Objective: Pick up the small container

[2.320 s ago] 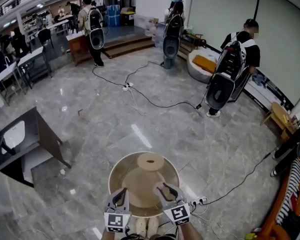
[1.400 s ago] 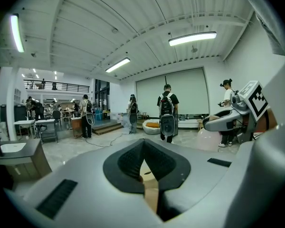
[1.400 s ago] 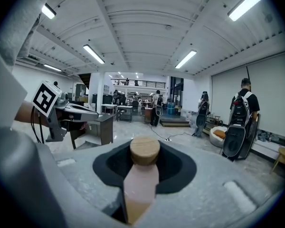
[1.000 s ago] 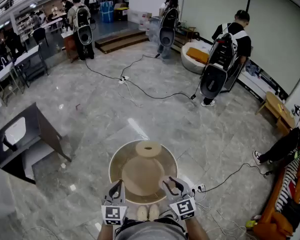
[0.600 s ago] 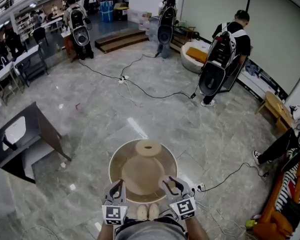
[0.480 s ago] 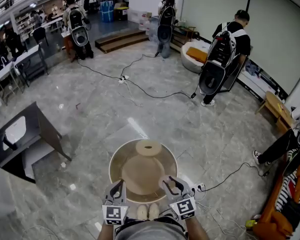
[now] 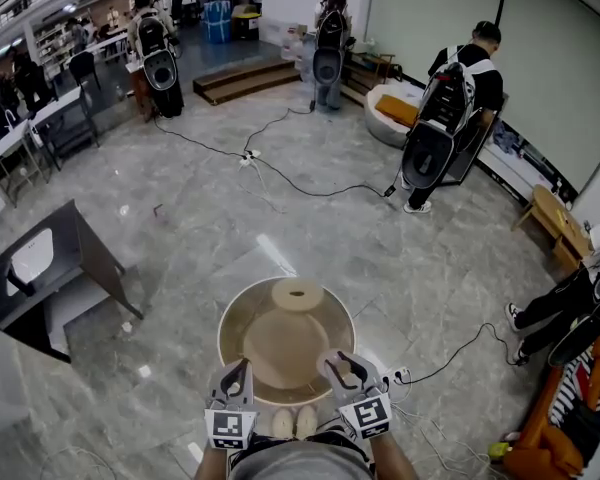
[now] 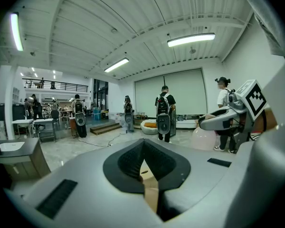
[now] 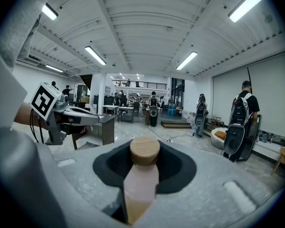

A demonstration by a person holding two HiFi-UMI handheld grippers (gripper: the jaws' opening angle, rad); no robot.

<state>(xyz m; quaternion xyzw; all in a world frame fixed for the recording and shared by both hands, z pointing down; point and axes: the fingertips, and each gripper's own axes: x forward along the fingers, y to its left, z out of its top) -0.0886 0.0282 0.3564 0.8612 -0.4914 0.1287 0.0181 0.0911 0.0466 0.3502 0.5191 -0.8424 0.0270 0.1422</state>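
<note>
Both grippers are held side by side at the near edge of the round table [image 7: 280, 340], pointing out across it and tipped slightly down, the left gripper [image 7: 233, 376] near the right gripper [image 7: 337, 364] but not touching it. Each has its marker cube [image 7: 366, 415] facing up just behind the fingers.

The right gripper's jaws stand partly apart and are clamped on the container [image 9: 143, 177]. It is a pale pink pot with a round wooden lid [image 9: 144, 151], upright between the dark pads, its lid towards the fingertips. From the left gripper view the same container [image 8: 204, 137] shows as a pink bulge under the right gripper's fingers [image 8: 218, 121]. The left gripper's jaws are closed tip to tip, with only a thin slit behind the tips showing table colour, and nothing is held in them.

From the head view the container is almost wholly covered by the right gripper's fingers, and no view shows whether its base rests on the table or hangs just clear of it. The forearms are cut off by the bottom edge. A tan disc [image 7: 297, 294] lies at the table's far edge; what it is cannot be made out.
</note>
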